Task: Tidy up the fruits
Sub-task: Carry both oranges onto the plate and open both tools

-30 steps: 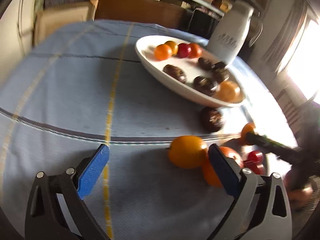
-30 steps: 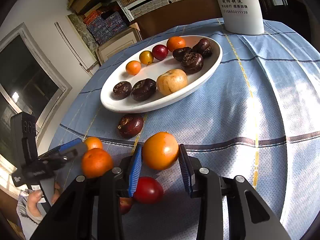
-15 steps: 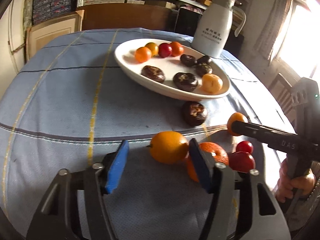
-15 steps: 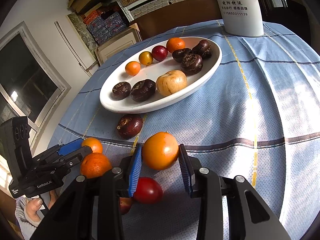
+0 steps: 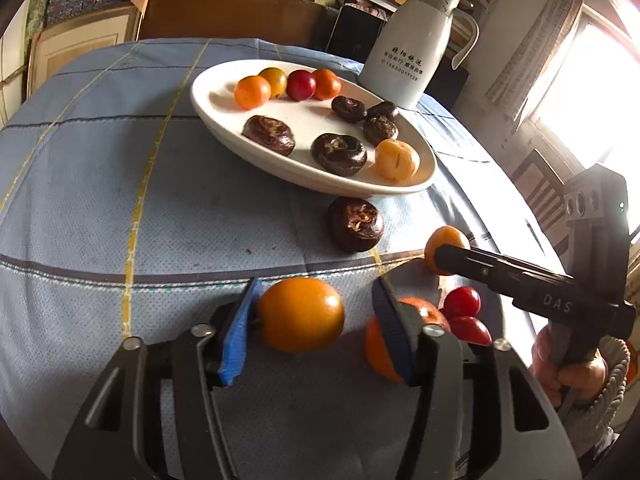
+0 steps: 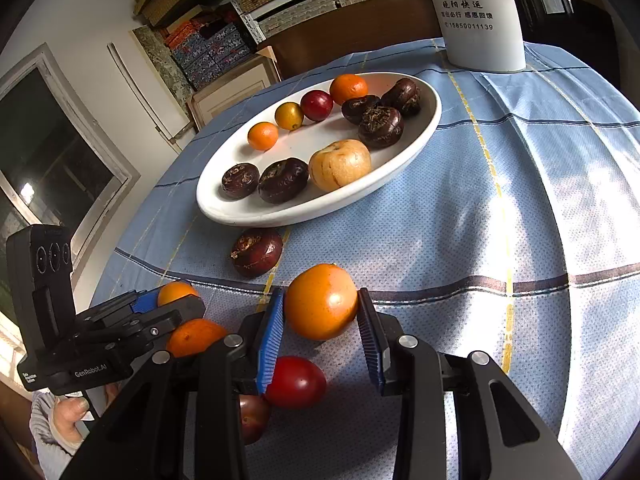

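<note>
Blue-clothed worktop (image 6: 480, 220), sorting half done: we clamp an orange fruit (image 6: 320, 304) in the right hand-held gripper (image 6: 320, 300), the left hand-held gripper's (image 5: 316, 292) jaws, just closing, bracket a second orange fruit (image 5: 300, 316) without yet pinching it, the part-filled plate (image 6: 280, 222) ahead, loose fruits (image 6: 294, 382) beside both.

You have a white oval plate (image 6: 420, 136) on the blue cloth holding a row of four small round fruits along its far side, orange, yellow, red, orange, plus five dark brown wrinkled fruits and one pale tan fruit (image 6: 340, 164). Just off the plate's near rim another dark brown fruit (image 6: 256, 252) lies on the cloth. Nearer you sit two small oranges, one round (image 5: 300, 314) and one beside it (image 5: 376, 348), a third orange fruit (image 6: 320, 300), and glossy red ones (image 6: 294, 382) touching each other.
</note>
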The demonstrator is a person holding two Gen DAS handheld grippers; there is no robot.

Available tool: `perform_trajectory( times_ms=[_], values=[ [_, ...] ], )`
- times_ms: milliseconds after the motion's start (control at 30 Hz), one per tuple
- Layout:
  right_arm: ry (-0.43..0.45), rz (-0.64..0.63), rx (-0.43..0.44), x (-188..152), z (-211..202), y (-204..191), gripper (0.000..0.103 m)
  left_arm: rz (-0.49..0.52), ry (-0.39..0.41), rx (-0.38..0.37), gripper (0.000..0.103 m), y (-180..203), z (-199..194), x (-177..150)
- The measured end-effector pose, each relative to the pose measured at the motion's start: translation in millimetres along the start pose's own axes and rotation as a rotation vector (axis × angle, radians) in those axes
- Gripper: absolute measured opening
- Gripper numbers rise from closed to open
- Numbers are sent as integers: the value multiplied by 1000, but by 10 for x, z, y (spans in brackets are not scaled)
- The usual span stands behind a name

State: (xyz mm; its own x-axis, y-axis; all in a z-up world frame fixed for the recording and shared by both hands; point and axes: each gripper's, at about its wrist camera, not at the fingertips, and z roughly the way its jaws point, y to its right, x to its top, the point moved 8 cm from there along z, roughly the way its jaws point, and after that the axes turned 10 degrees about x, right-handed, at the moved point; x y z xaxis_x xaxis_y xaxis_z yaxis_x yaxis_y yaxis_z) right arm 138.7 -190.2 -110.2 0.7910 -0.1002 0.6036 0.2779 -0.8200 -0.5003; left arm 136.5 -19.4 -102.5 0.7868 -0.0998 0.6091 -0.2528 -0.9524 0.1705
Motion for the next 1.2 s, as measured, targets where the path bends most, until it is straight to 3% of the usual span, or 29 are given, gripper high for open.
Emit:
perform_trajectory(
  times_ms=[67, 233, 333, 433, 500, 667, 800, 967, 1167, 1200],
  values=[
    [0, 1, 0, -1, -1, -2, 37, -4, 0, 7, 39, -30, -13, -11],
    [1, 7, 1, -4, -9, 6, 37, 73, 40, 85, 39, 33, -124, -80],
    [1, 6, 1, -2, -10, 6, 37, 57, 30, 84, 52, -17, -132, -109],
    [1, 5, 1, -3, -11, 4, 37, 33, 6, 58, 53, -72, -116, -126],
    [3, 8, 0, 0, -13, 8, 37, 42, 3, 50, 40, -52, -131, -144],
    [30, 5, 6, 26, -59, -16, 37, 31, 41, 55, 40, -68, -236, -128],
    [99, -19, 25, 195, -181, -105, 37, 35, 101, 81, 40, -56, -358, 175],
    [138, -69, -15, 719, -144, -218, 37, 31, 183, 139, 40, -3, -340, 868],
    [125, -68, -43, 1186, 309, -131, 37, -5, 194, 210, 41, -58, 145, 1331],
    [137, -62, -47, 1218, 365, -98, 38, -19, 193, 209, 50, -88, 194, 1346]
  ],
)
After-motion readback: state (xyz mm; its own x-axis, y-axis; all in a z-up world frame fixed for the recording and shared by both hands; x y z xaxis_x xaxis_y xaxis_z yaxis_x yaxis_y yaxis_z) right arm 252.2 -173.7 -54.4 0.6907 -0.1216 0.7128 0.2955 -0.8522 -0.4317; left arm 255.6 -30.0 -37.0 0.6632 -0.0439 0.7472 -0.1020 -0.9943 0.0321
